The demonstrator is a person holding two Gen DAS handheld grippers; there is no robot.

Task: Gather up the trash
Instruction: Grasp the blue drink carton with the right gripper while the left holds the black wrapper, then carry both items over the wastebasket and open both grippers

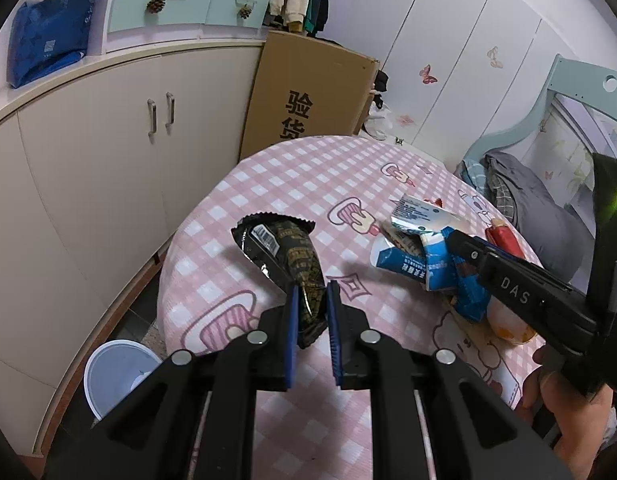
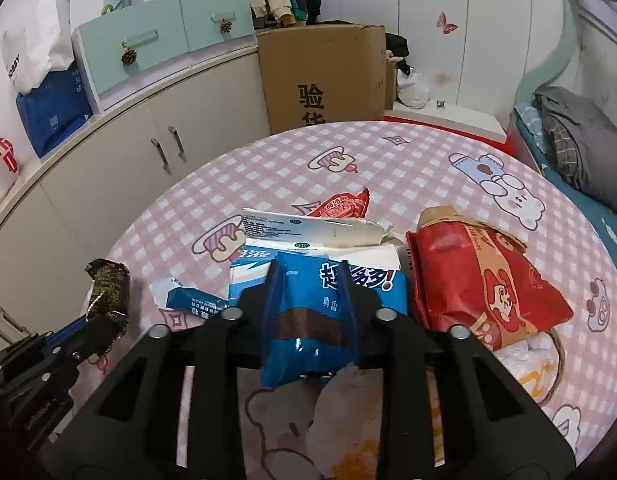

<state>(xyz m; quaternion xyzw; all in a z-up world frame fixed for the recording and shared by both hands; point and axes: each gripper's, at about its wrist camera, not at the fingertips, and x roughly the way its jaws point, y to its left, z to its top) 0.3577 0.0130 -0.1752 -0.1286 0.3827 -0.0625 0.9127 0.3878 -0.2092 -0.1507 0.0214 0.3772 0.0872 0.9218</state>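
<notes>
My left gripper [image 1: 311, 295] is shut on a black snack wrapper [image 1: 284, 254] and holds it above the pink checked table [image 1: 308, 168]. The wrapper also shows in the right wrist view [image 2: 107, 292], at the left. My right gripper [image 2: 308, 276] is shut on a blue snack wrapper [image 2: 308, 320] over the trash pile; it shows in the left wrist view [image 1: 452, 240] at the right. Under it lie a torn blue-and-white carton [image 2: 320, 240], a small red wrapper [image 2: 344, 204] and a red paper bag [image 2: 480, 280].
A round white bin [image 1: 116, 376] stands on the floor left of the table, under the left gripper's side. Beige cabinets [image 1: 108, 168] run along the left. A cardboard box [image 1: 308, 92] stands behind the table. A bed [image 2: 580, 152] is at the right.
</notes>
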